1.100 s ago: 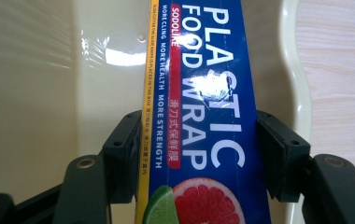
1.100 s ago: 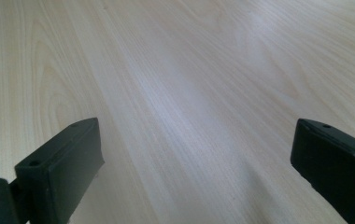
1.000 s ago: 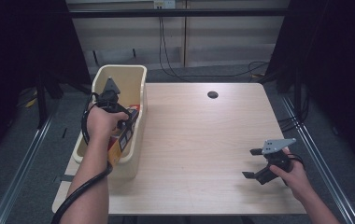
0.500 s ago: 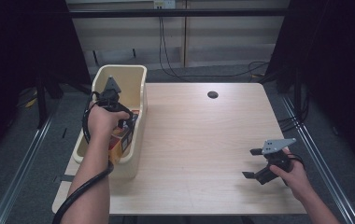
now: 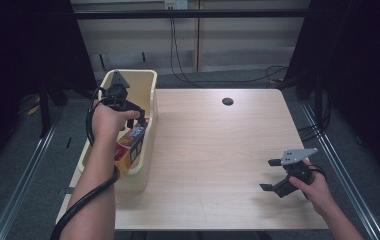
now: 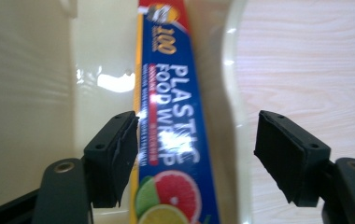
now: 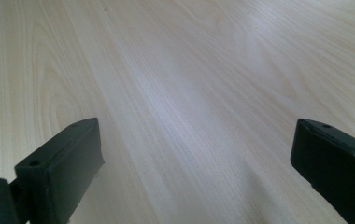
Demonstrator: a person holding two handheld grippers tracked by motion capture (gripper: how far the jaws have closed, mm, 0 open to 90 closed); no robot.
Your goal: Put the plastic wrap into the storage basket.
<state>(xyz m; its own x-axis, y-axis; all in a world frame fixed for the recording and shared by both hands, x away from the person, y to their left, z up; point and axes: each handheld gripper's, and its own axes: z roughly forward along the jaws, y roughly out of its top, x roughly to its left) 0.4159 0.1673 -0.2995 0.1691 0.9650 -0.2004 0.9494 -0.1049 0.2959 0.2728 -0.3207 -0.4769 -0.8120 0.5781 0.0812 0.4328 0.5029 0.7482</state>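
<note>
A long blue and red box of plastic food wrap (image 6: 175,93) lies lengthwise in a cream plastic bin (image 5: 152,95), leaning on the wall nearest the table. The box (image 5: 130,145) shows orange and blue in the high view. My left gripper (image 5: 134,119) hovers just over it, pointing down into the bin. Its jaws have just been opening, and in the left gripper view the left gripper (image 6: 194,154) stands open astride the box with the pads off it. My right gripper (image 5: 269,175) rests low over the table's near right part, open and holding nothing (image 7: 194,168).
The bin hangs at the left edge of a pale wooden table (image 5: 218,145). A dark round hole (image 5: 227,101) sits near the table's far edge. Cables run along the floor behind.
The left hand has risen a little above the bin and its jaws have parted, leaving the wrap box lying in the bin. The right hand has stayed where it was.
</note>
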